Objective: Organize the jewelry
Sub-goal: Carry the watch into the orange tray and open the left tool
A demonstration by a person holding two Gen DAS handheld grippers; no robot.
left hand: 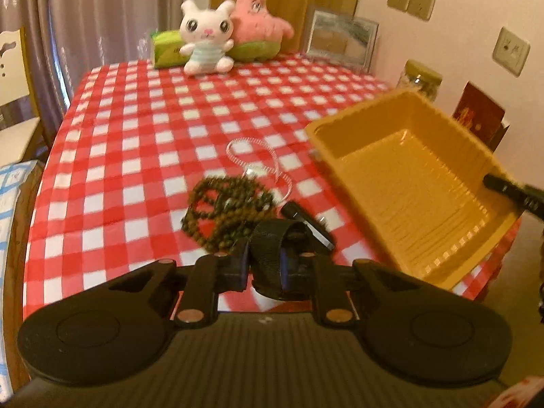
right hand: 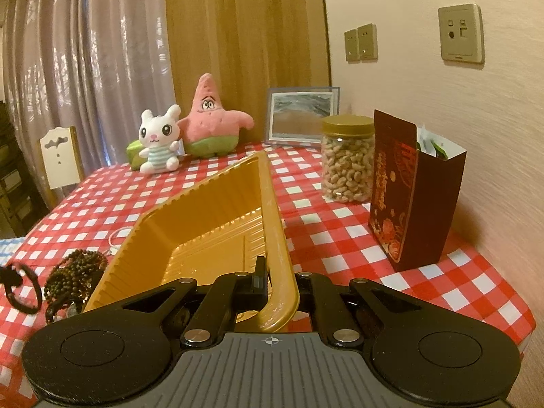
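My left gripper (left hand: 267,265) is shut on a black watch strap (left hand: 272,241), held just above the red checked tablecloth. A heap of dark beads (left hand: 224,204) lies just beyond it, with a pink spiral cord (left hand: 258,159) behind. My right gripper (right hand: 277,289) is shut on the rim of a yellow plastic tray (right hand: 204,224), tilting it up off the table; the tray (left hand: 408,183) is empty. In the right wrist view the beads (right hand: 73,275) and the black strap loop (right hand: 23,285) lie left of the tray.
Two plush toys (left hand: 224,34), a green pack (left hand: 166,49) and a picture frame (left hand: 340,37) stand at the table's far edge. A jar of cashews (right hand: 346,159) and a dark red paper bag (right hand: 408,187) stand by the right wall. A chair (right hand: 61,159) is at the left.
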